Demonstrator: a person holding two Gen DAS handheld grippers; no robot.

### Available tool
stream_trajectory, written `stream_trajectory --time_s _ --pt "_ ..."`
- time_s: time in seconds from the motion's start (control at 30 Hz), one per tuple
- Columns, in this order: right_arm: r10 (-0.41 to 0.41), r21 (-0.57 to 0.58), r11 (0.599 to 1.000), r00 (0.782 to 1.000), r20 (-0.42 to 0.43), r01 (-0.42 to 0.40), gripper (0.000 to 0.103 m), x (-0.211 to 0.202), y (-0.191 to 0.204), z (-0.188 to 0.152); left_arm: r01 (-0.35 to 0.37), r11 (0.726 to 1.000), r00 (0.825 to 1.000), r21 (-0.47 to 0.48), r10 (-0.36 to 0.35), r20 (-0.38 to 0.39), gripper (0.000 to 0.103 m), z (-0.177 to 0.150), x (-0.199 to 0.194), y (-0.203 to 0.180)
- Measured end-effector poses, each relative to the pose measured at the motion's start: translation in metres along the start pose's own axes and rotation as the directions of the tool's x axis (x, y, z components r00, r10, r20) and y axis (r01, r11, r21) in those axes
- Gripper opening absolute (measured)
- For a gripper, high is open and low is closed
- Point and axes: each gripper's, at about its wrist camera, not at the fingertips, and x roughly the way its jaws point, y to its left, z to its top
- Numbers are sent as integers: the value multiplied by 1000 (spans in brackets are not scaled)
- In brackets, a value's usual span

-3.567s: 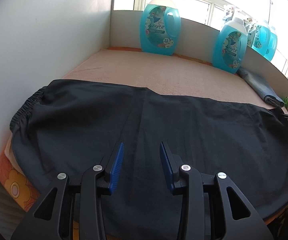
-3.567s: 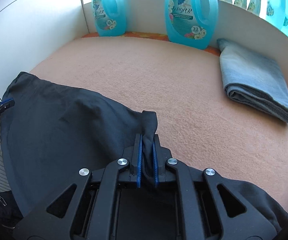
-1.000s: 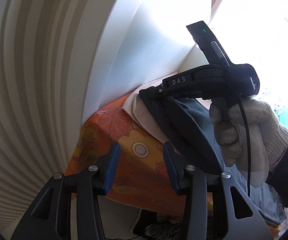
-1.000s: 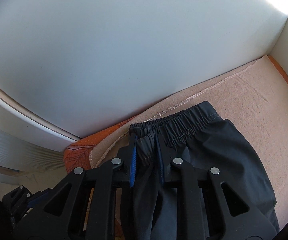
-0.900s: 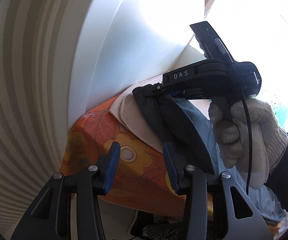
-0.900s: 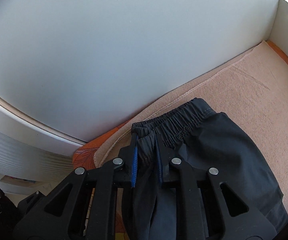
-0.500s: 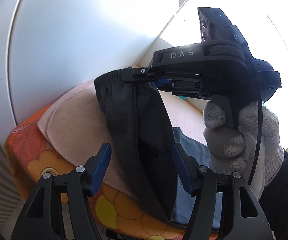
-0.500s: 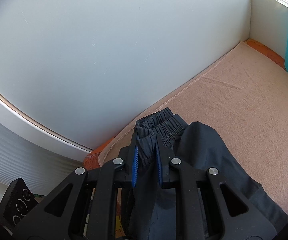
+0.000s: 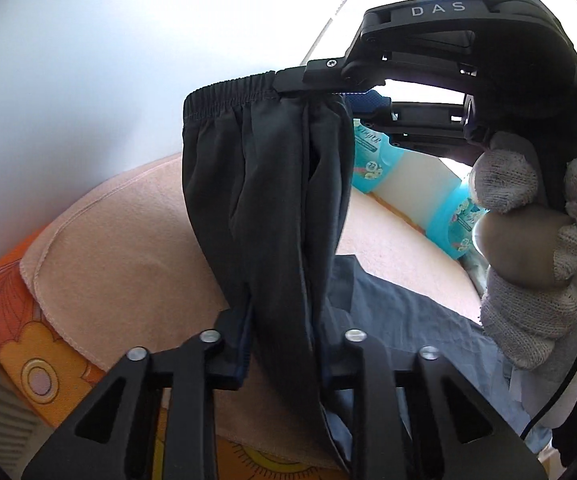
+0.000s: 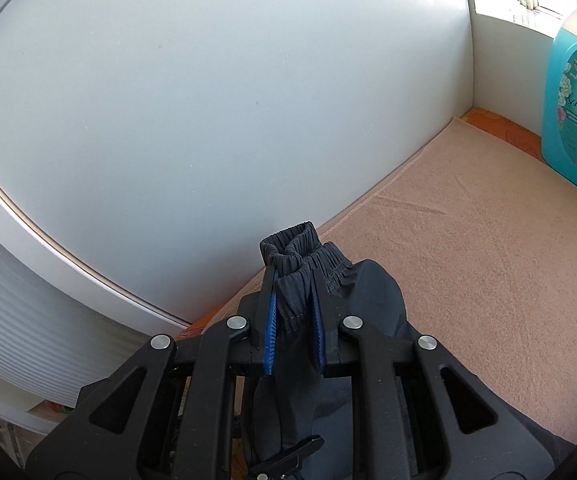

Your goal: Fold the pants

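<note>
Both grippers' fingers clamp the pants (image 9: 272,200), which hang lengthwise, waistband (image 10: 300,248) uppermost

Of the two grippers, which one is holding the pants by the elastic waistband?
The right gripper: it clamps the waistband of the black pants. The left gripper grips the hanging fabric lower down.

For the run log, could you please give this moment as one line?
right gripper: shut on pants waistband, lifted | left gripper: jaws just closing on hanging pants | rest of pants: on peach towel
</note>
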Motion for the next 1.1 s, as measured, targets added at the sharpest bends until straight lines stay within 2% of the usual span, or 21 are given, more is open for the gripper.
stream_trajectory --time_s 0.13,0.27,0.37,0.5,0.63,0.73,0.8,0.87,0.97,1.1 --pt "-17 27 1000 997 77 15 16 -49 -9 -5 62 994 998 85 -64 20 11 2 -5 -20" --pt "-52 82 996 985 164 39 16 -101 -29 -26 136 978 990 161 -139 10 10 0 -9 -47" --pt "-100 139 988 969 225 69 16 -145 -46 -48 197 956 980 218 -198 -16 10 -6 -10 -67" --pt "-213 215 964 934 288 154 16 -204 -73 -84 294 912 956 286 -280 -89 10 -17 -2 -101" --pt "-322 311 924 892 318 223 16 -255 -99 -128 401 848 915 347 -354 -192 9 -38 5 -141" --pt "-423 381 877 847 323 292 16 -285 -122 -167 474 780 878 408 -386 -282 9 -58 6 -171" --pt "-475 447 837 824 308 316 16 -295 -138 -199 516 732 853 445 -390 -348 9 -73 5 -186" --pt "-504 531 791 817 282 304 16 -304 -151 -238 548 683 830 483 -371 -416 9 -89 2 -201" --pt "-522 618 730 821 230 292 16 -306 -169 -290 574 624 806 531 -314 -502 8 -111 5 -219" --pt "-507 669 695 839 199 262 16 -304 -181 -342 572 561 803 598 -233 -549 8 -135 7 -226"
